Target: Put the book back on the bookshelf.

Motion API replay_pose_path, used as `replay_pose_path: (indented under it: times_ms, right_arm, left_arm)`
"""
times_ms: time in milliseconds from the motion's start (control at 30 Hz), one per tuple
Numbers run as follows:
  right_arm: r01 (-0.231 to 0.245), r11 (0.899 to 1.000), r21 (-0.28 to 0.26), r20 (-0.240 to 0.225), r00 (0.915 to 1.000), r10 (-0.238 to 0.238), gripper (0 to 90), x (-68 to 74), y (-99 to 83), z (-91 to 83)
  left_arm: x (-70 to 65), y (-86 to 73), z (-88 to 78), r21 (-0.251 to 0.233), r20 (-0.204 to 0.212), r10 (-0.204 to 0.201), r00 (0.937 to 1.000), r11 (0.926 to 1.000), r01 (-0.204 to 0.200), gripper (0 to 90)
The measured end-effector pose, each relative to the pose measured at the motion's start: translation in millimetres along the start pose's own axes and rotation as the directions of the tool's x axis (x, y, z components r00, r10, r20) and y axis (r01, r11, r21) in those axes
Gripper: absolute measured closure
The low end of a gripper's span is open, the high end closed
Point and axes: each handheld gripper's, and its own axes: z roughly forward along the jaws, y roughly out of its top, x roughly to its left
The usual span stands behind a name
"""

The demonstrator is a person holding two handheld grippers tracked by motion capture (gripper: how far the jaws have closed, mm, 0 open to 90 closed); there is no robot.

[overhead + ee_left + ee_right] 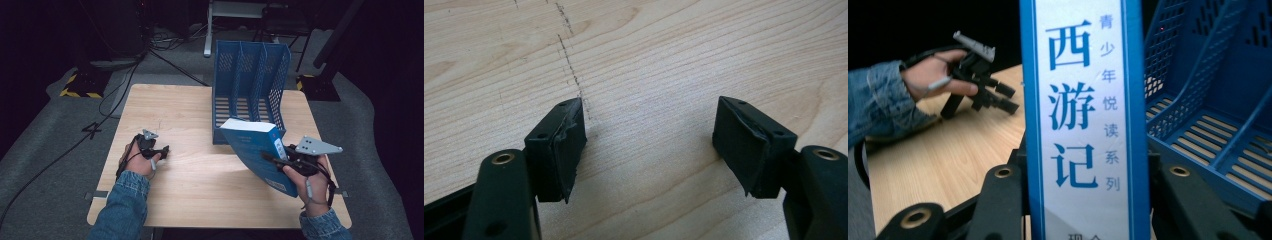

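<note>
1. High view.
   - Book (257,150), blue cover, white page block uppermost: right of centre in the frame, held tilted above the tabletop (190,175), its upper corner just in front of the blue file rack (250,85) at upper centre.
   - Right tool (280,159): clamped on the book's lower right edge, near one corner only.
   - Left tool (162,151): left of centre, low over the bare tabletop, well apart from the book.
   - Risk: a heavy book held by one edge may swing or slide out of the grip; the cause would be its weight hanging far from the clamp.

2. Left gripper view.
   - Left tool (649,142): jaws apart, nothing between them, wood grain and a faint pencil line beneath.
   - Risk: this tool gives the book no support, so any slip on the right side goes uncaught.

3. Right gripper view.
   - Book spine (1083,115), white label with blue characters, upright at frame centre, pinched between the right tool's jaws at the bottom.
   - Rack compartments (1208,120) at the right of the frame, slotted floor and mesh dividers close behind the book.
   - Left tool (993,97) at upper left, in the other hand.
   - Risk: judged likely to be bound for a compartment, the book could catch a corner on a divider if it enters tilted; a push against the light rack could shove it back across the tabletop.
</note>
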Motion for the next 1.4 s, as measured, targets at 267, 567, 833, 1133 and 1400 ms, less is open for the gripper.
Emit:
replay_pose_path:
  times_ms: [267, 567, 833, 1133, 1400]
  right_arm:
    - [-0.078, 0.995, -0.056, 0.008, 0.9969, 0.079, 61.8, -18.2, -2.9, -15.3]
    - [-0.168, 0.981, -0.097, -0.002, 0.9858, 0.168, 61.9, -37.0, -9.2, -25.1]
    - [-0.171, 0.977, -0.127, -0.008, 0.9852, 0.171, 61.9, -43.8, -4.8, -33.6]
    - [-0.160, 0.976, -0.148, -0.037, 0.9870, 0.156, 61.8, -44.3, 11.8, -27.2]
    - [-0.143, 0.972, -0.186, -0.066, 0.9890, 0.132, 61.8, -45.7, 34.4, -14.2]
  left_arm:
    - [-0.2, 0.4, 0.3, 0.003, 0.001, -0.001, 1.0000, 1.0000, 0.001, 29.6]
    - [0.0, 0.6, 0.5, 0.000, -0.001, 0.000, 1.0000, 1.0000, 0.000, 29.7]
    - [-0.1, -1.3, -1.4, -0.002, -0.001, -0.003, 1.0000, 1.0000, 0.003, 29.7]
    - [-0.3, -6.0, -5.9, -0.001, -0.011, -0.009, 0.9999, 1.0000, 0.009, 29.6]
    - [1.1, -15.9, -15.6, -0.004, -0.023, -0.033, 0.9992, 0.9995, 0.033, 29.4]
